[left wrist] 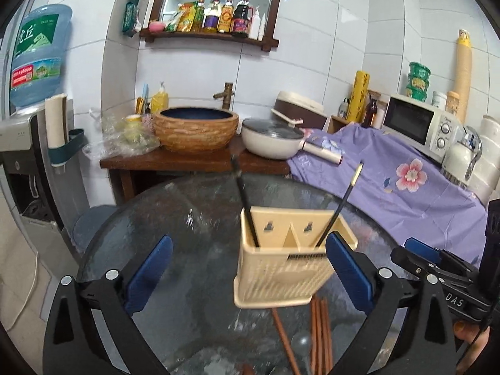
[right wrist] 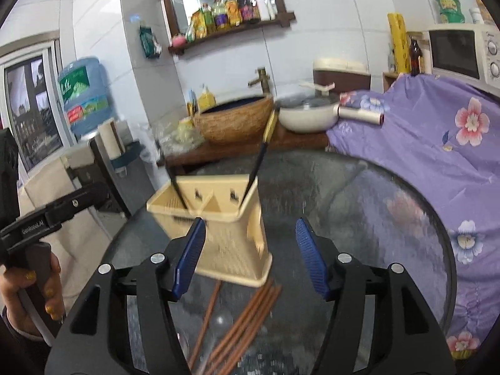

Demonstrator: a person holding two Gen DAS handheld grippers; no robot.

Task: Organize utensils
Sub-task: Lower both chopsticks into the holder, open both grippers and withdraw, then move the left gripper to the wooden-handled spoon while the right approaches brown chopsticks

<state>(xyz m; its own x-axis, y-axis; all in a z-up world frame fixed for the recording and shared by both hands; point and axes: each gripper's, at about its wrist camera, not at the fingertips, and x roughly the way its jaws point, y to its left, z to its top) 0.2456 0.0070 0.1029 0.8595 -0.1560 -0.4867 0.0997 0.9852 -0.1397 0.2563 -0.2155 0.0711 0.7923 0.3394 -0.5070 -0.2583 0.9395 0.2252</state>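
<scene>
A beige slotted utensil holder (left wrist: 281,268) (right wrist: 231,243) stands on the round glass table (left wrist: 193,218) (right wrist: 359,206), blurred and slightly tilted. Two black chopsticks (left wrist: 247,209) (right wrist: 257,162) lean apart inside it. Several brown chopsticks (left wrist: 318,328) (right wrist: 247,322) lie on the glass just in front of the holder. My left gripper (left wrist: 249,239) is open wide, with the holder between its blue pads and close to the right one. My right gripper (right wrist: 250,223) is open too, its left pad overlapping the holder's front. Nothing is held by either.
Behind the table, a wooden counter carries a woven basin (left wrist: 195,131) and a lidded white pan (left wrist: 272,140). A purple floral cloth (left wrist: 406,187) covers the surface at the right, with a microwave (left wrist: 418,122) on it. A water dispenser (left wrist: 34,56) stands at the left.
</scene>
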